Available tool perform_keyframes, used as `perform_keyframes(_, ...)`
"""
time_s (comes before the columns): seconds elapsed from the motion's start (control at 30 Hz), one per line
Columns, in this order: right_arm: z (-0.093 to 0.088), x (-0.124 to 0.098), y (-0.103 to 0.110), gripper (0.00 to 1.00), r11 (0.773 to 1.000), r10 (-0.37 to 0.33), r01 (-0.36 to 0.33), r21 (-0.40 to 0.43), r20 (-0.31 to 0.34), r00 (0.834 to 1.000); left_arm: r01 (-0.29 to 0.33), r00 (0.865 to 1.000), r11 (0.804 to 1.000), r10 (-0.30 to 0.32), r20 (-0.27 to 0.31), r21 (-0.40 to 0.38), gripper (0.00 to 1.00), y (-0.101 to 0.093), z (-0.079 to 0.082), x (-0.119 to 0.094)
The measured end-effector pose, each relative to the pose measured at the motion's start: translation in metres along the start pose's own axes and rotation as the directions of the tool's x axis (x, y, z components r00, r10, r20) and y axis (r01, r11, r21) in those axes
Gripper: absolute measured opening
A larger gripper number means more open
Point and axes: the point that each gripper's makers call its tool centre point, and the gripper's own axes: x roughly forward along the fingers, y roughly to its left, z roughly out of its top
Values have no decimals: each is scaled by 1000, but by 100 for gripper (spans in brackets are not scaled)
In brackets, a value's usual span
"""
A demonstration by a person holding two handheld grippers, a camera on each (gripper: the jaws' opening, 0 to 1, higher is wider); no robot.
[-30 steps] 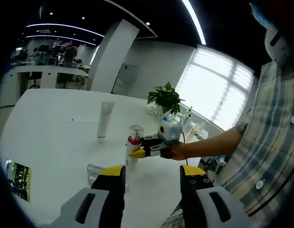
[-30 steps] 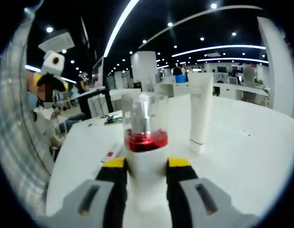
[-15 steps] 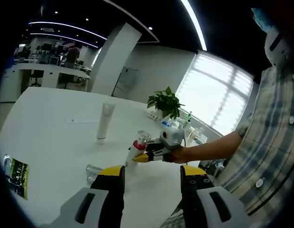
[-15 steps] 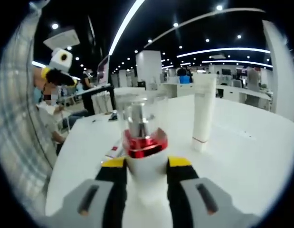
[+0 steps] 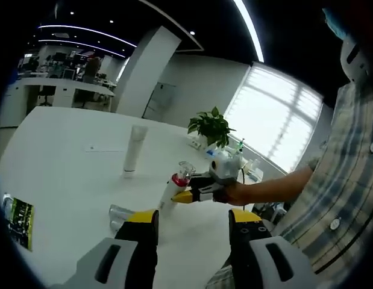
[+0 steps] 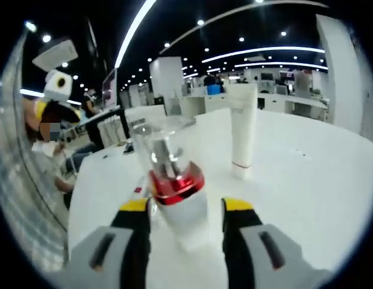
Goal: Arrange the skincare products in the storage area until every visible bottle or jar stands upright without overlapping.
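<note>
- The white table (image 5: 65, 156) spreads wide under both my grippers; its bare top also shows in the right gripper view (image 6: 307, 174).
- The person's plaid sleeve (image 5: 349, 180) runs down the right side of the left gripper view, with the forearm reaching in toward the table.
- My left gripper (image 5: 192, 226) hangs above the near edge of the table, its yellow-tipped jaws apart with nothing between them.
- My right gripper (image 6: 185, 208) has its jaws spread wider than the bottle that sits between them, with a gap showing on both sides. In the left gripper view it comes in from the right (image 5: 185, 195), held in the person's hand (image 5: 234, 194).
- The white pump bottle (image 6: 174, 192), with a red collar and clear cap, leans to the left between my right jaws. In the left gripper view it (image 5: 174, 188) tilts on the table, its base on the surface and its top toward the right gripper's yellow tips.
- A white tube (image 5: 133, 150) stands upright on its cap further out on the table, well apart from the bottle; the right gripper view shows it (image 6: 241, 132) beyond and to the right of the bottle.
- A potted green plant (image 5: 210, 125) stands at the far side of the table, near the bright window.
- A small clear jar (image 5: 120, 214) lies on the table just beside my left jaw's yellow tip.
- A green printed card (image 5: 17, 215) lies near the left edge of the table.
</note>
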Motion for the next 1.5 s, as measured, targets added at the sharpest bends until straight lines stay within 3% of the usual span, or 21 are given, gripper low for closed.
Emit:
perform_keyframes(0.1, 0, -3, -7, 47, 994, -104, 104, 36, 7, 995, -1, 1000, 1000, 1, -3, 1, 47, 2, -1, 0)
perform_keyframes(0.23, -5, -4, -9, 47, 969, -222, 220, 115, 3, 975, 0, 1000, 1000, 0, 2, -1, 47, 7, 0, -2)
perform_keyframes(0.3, -9, -5, -8, 47, 955, -268, 267, 127, -8, 963, -8, 1000, 1000, 8, -19, 24, 47, 11, -3, -4)
perform_keyframes(0.4, -14, -10, -12, 46, 918, -366, 365, 154, -25, 930, -3, 1000, 1000, 3, -21, 19, 47, 15, -3, -6)
perform_keyframes(0.53, -18, -4, -3, 47, 905, -387, 390, 171, -52, 921, 4, 1000, 1000, -4, -14, 10, 47, 19, -2, -8)
perform_keyframes(0.67, -19, 2, 4, 39, 884, -411, 419, 207, -80, 908, 23, 999, 1000, -23, -24, 17, 47, 23, 1, -8)
perform_keyframes(0.77, -15, 3, -2, 38, 847, -471, 473, 240, -72, 879, 33, 999, 999, -32, -31, 19, 47, 27, 2, -10)
perform_keyframes(0.9, -12, 6, -8, 37, 809, -507, 502, 305, -70, 859, 51, 998, 998, -50, -50, 25, 47, 32, 3, -13)
perform_keyframes(0.97, -13, 3, -13, 34, 776, -533, 528, 345, -89, 841, 54, 997, 998, -52, -57, 29, 47, 35, 3, -15)
perform_keyframes(1.07, -14, 7, -14, 34, 774, -544, 541, 329, -94, 834, 58, 997, 998, -56, -58, 25, 47, 40, 5, -17)
perform_keyframes(1.13, -15, 7, -15, 32, 792, -553, 562, 237, -110, 826, 62, 997, 998, -60, -54, 24, 47, 43, 7, -18)
perform_keyframes(1.2, -14, 10, -13, 31, 805, -538, 544, 237, -97, 838, 63, 997, 998, -61, -54, 25, 47, 45, 8, -18)
perform_keyframes(1.33, -13, 11, -13, 29, 836, -517, 526, 156, -94, 851, 62, 997, 998, -61, -52, 21, 47, 52, 9, -20)
perform_keyframes(1.5, -13, 10, -14, 28, 843, -508, 518, 145, -98, 856, 59, 997, 998, -58, -48, 12, 47, 56, 10, -20)
